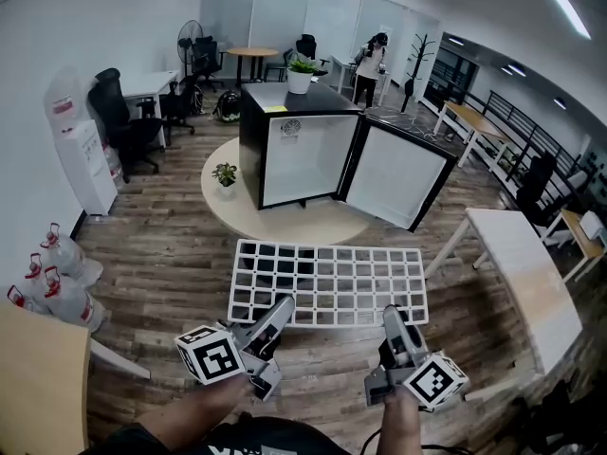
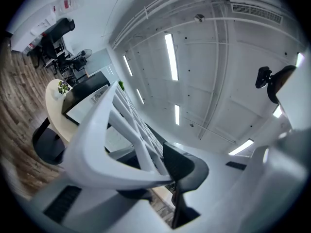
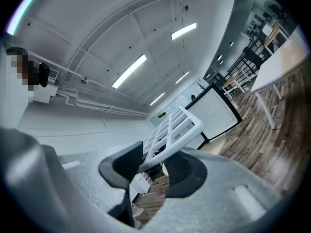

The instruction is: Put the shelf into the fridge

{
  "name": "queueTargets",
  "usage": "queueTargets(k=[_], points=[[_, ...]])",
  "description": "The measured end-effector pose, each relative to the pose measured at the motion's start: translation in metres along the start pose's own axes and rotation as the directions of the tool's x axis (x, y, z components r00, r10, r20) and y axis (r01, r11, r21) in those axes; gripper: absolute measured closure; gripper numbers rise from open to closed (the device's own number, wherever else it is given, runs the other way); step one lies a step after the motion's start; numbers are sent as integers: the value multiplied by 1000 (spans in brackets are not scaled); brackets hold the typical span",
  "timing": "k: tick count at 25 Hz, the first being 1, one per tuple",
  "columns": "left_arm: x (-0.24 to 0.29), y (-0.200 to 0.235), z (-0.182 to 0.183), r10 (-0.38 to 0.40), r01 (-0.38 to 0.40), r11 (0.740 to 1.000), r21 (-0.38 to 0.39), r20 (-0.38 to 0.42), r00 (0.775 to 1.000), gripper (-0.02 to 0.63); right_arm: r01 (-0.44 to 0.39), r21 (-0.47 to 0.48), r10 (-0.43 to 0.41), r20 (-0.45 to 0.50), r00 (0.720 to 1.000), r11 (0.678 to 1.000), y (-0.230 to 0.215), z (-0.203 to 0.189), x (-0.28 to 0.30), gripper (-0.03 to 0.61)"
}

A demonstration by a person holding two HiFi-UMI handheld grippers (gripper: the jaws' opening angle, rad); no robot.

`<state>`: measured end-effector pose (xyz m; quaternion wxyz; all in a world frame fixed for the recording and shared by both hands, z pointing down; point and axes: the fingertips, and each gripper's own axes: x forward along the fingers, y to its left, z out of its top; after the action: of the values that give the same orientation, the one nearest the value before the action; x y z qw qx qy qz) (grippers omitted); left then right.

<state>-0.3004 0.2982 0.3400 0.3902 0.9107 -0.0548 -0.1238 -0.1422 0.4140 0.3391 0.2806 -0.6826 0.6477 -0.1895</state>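
A white grid shelf [image 1: 327, 282] is held level in the air in front of me, its near edge gripped at both ends. My left gripper [image 1: 281, 313] is shut on the near left part of the shelf [image 2: 114, 144], whose rim sits between the dark pads. My right gripper [image 1: 391, 318] is shut on the near right edge of the shelf [image 3: 172, 132]. Beyond the shelf stands the black mini fridge [image 1: 296, 145] on a round beige table [image 1: 285, 218], its door [image 1: 398, 173] swung open to the right, showing a white inside.
A white desk [image 1: 526, 287] runs along the right. Water bottles [image 1: 52, 278] and a white cabinet [image 1: 85, 164] stand at the left. A potted plant [image 1: 301, 74] sits on the fridge, a small one [image 1: 225, 174] on the round table. A person [image 1: 370, 64] stands far back.
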Motion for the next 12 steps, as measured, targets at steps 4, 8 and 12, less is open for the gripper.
queueTargets(k=[4, 8, 12], points=[[-10, 11, 8, -25, 25, 1000, 13, -9, 1000, 526, 117, -6, -117, 4, 993, 993, -9, -17, -3, 446], [-15, 22, 13, -32, 32, 999, 3, -18, 999, 526, 108, -2, -108, 17, 994, 994, -3, -25, 6, 446], [-16, 30, 22, -28, 28, 1000, -6, -2, 1000, 526, 54, -21, -54, 3, 999, 998, 7, -25, 24, 446]])
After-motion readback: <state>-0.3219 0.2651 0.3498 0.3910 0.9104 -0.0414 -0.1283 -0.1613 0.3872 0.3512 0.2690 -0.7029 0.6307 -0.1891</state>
